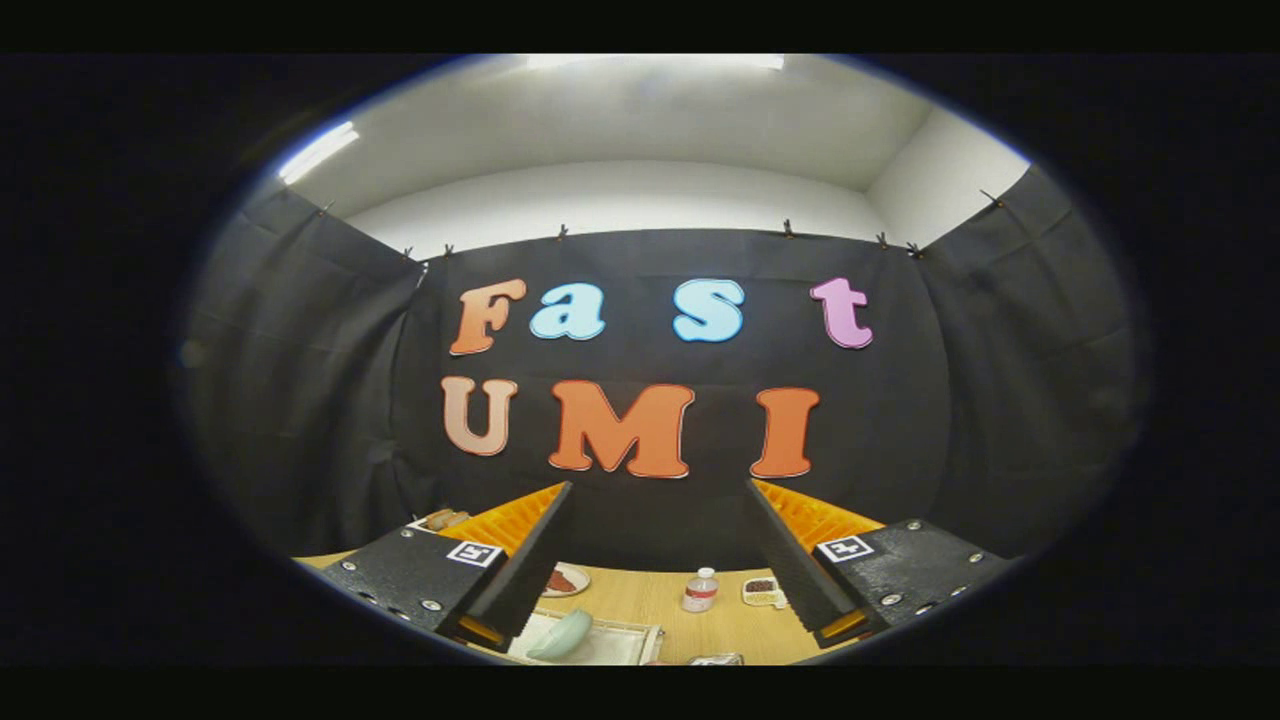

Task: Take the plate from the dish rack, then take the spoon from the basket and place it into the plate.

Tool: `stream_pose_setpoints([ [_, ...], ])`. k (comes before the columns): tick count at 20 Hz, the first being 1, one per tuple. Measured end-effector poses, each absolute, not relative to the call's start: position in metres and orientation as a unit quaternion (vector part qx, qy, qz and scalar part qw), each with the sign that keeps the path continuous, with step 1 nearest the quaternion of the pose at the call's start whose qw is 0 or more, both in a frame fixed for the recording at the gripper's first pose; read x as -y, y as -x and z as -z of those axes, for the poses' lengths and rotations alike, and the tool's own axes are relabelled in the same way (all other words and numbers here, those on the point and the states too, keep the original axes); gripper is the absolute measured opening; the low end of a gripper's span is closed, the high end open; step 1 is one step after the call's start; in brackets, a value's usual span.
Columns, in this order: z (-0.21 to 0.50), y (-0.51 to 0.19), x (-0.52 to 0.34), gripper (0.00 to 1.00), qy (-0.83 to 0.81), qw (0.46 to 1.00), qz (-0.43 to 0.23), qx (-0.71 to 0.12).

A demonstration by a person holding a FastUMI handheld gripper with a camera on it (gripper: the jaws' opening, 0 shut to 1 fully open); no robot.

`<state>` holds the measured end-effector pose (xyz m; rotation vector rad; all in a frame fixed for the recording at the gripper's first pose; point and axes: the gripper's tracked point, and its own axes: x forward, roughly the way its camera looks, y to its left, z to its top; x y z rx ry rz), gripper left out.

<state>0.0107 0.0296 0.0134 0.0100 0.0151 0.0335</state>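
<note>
The tool (655, 560) hung high over the wooden surface (650, 600), its fingers (525, 560) spread wide and gripping nothing. A pale green plate (560, 635) rested in a light rack or tray (625, 640) below and just ahead of the left finger. A small bottle (700, 590) and two snack dishes (762, 592) stood beyond. Descending from such height risked clipping the rack's rim or knocking the plate askew. No spoon or basket could be made out.

Gripper-mounted fisheye, high above table (660, 600)
</note>
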Motion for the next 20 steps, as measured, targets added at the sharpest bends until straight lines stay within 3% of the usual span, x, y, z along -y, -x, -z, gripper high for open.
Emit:
stream_pose_setpoints([
  [8,-0.012,-0.025,-0.031,0.98,-0.023,0.999,-0.008,-0.02],
  [20,0.067,-0.047,-0.068,0.98,-0.081,0.98,-0.054,-0.173],
])
